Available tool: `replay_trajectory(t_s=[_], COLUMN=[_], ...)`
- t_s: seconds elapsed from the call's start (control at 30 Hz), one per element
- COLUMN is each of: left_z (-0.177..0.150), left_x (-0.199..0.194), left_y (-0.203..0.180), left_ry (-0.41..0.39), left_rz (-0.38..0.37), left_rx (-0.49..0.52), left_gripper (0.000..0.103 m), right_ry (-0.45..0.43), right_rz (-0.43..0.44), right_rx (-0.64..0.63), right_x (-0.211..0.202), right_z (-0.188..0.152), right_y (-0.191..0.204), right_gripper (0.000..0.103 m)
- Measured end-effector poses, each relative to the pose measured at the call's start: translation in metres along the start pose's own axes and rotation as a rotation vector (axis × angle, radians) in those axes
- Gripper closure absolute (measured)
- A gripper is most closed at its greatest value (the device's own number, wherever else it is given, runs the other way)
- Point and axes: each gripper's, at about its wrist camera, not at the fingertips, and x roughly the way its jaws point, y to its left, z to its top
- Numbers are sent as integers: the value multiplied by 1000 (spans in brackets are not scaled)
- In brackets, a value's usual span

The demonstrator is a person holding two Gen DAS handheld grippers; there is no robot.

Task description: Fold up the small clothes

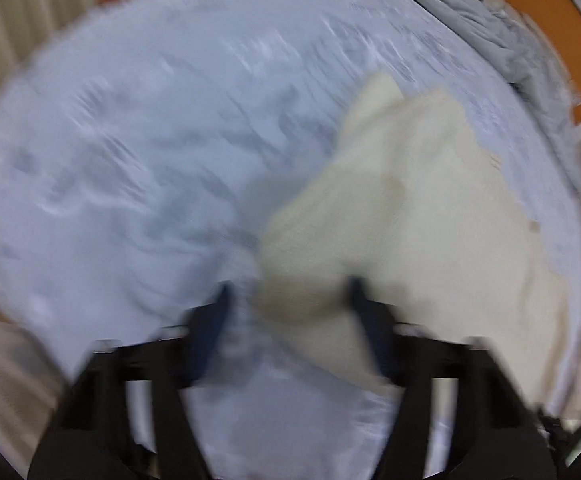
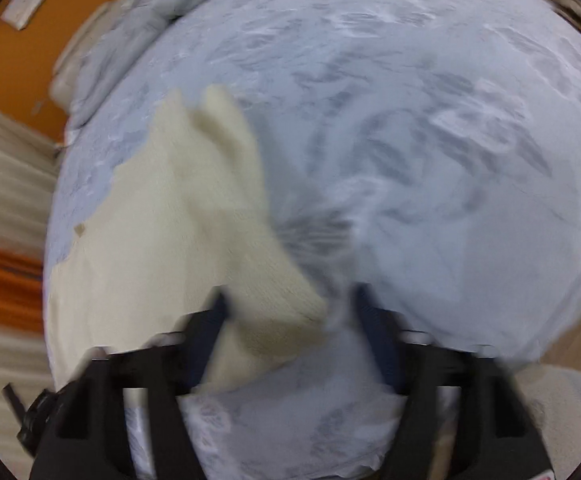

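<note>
Left wrist view: Your left gripper [image 1: 288, 292] has its two fingers spread wide. A folded corner of the cream knit garment [image 1: 422, 216] lies in the gap between them, close against the right-hand finger [image 1: 360, 300]; the left-hand finger sits over bare sheet. Motion blur prevents confirming whether either finger actually touches the fabric. The garment spreads from the gap toward the right side of the pale blue bedsheet [image 1: 150, 160], with two narrow projections pointing away from you. A grey duvet [image 1: 486, 28] is bunched at the far right edge of the bed, against an orange wall [image 1: 538, 8].

Right wrist view: Your right gripper [image 2: 290, 300] is likewise spread wide and grips nothing. A thick folded corner of the cream knit garment [image 2: 178, 220] sits in the gap, next to the left-hand finger [image 2: 216, 308]; the right-hand finger is over the pale blue bedsheet [image 2: 450, 160]. Contact cannot be confirmed through the blur. The garment covers the left portion of the sheet. The grey duvet [image 2: 130, 28] lies at the far left.
</note>
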Motion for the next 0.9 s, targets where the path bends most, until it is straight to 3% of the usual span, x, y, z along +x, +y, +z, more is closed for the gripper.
replay_trajectory(t_s=[0.03,0.07,0.1,0.23,0.37,0.5,0.57,0.63,0.7,0.77,0.9], left_z=[1,2,2,4,-21,-53,-57,-54,-44,-27,4], left_x=[-2,-5,-11,-47,-64,-37,-40,-59,-79,-87,-65], left_y=[-2,-6,-12,-17,-9,19,20,12,-3,-27,-69], left_ry=[0,-6,-8,9,87,159,145,62,-60,-139,-160], left_rz=[1,6,8,-49,-26,73,85,109,98,89,52], left_rx=[-7,5,29,70,144,116,110,138,188,234,265], left_gripper=[71,83,88,91,92,91,83,72,46,39,23], right_ry=[29,40,43,19,55,156,118,28,-52,-68,-43], right_rz=[1,0,19,100,-22,-143,-127,-199,-196,-158,-132], right_rx=[4,10,9,-80,-202,-206,-164,-162,-217,-236,-297], right_x=[2,-1,-9,-58,-72,-41,-50,-70,-86,-85,-47], right_z=[2,5,8,11,-8,-32,-29,-23,-11,-1,26], right_y=[2,5,9,30,31,-2,-7,-2,14,29,66], right_gripper=[84,89,91,92,92,90,79,74,65,58,44])
